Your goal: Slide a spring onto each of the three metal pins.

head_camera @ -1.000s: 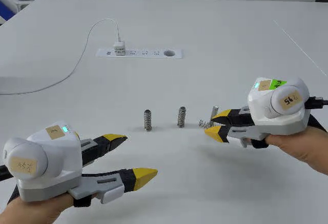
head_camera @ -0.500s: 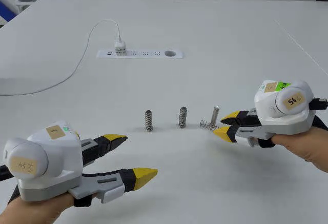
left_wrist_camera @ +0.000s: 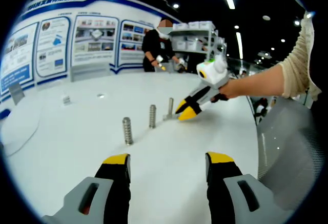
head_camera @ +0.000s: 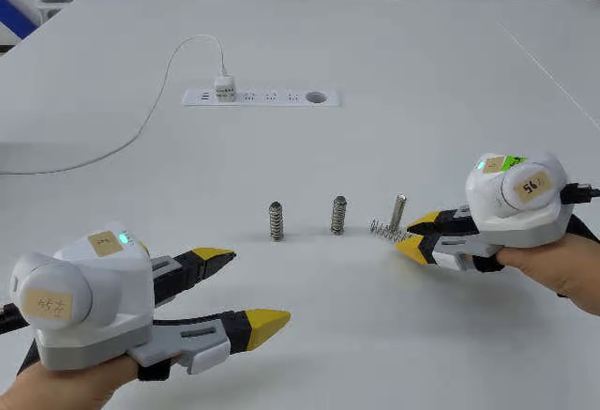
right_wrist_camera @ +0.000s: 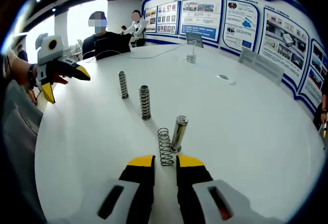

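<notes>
Loose spring point(head_camera: 382, 231): lying flat on the white desk point(head_camera: 422, 63), long axis running from the foot of the bare pin point(head_camera: 397, 210) toward the right gripper point(head_camera: 410, 233). One end is by the pin, the other just at the gripper tips.
Bare pin: upright, rightmost of the row.
Middle pin point(head_camera: 338, 215) and left pin point(head_camera: 276, 220): upright, each sleeved by a spring.
Right gripper: jaws slightly parted, clamping nothing.
Left gripper point(head_camera: 258, 286): spread wide, empty, well apart from the pins.
</notes>
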Motion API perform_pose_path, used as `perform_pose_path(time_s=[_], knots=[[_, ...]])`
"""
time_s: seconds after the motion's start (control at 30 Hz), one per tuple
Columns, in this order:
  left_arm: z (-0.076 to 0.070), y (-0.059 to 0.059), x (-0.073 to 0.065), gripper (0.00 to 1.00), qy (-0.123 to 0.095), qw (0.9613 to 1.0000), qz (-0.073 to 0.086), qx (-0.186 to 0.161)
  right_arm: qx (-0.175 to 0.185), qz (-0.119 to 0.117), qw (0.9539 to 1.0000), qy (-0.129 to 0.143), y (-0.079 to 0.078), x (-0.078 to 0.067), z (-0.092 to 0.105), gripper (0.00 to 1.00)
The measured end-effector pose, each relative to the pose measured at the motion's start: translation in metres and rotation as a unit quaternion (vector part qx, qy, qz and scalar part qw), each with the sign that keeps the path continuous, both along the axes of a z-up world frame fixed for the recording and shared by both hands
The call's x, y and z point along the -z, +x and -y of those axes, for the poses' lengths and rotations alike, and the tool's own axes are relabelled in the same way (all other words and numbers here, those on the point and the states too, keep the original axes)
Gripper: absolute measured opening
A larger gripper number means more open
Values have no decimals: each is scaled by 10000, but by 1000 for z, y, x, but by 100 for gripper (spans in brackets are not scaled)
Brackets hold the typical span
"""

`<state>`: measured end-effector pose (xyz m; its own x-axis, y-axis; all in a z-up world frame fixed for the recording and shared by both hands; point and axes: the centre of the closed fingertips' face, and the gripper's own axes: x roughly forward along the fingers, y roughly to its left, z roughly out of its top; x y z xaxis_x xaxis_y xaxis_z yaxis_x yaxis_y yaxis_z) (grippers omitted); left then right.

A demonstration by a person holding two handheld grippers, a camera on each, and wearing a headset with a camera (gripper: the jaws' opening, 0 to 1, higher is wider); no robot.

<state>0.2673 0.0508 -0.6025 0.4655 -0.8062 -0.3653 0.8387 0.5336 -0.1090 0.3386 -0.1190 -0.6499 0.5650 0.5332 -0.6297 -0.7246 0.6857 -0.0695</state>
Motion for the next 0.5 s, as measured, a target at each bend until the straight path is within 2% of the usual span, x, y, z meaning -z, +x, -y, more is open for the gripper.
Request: perform_pose_path(time_s=[0.5], knots=[[-1,0,1,59,27,10000,-10,-19,61,-87,9999,121,1,3,0,14]])
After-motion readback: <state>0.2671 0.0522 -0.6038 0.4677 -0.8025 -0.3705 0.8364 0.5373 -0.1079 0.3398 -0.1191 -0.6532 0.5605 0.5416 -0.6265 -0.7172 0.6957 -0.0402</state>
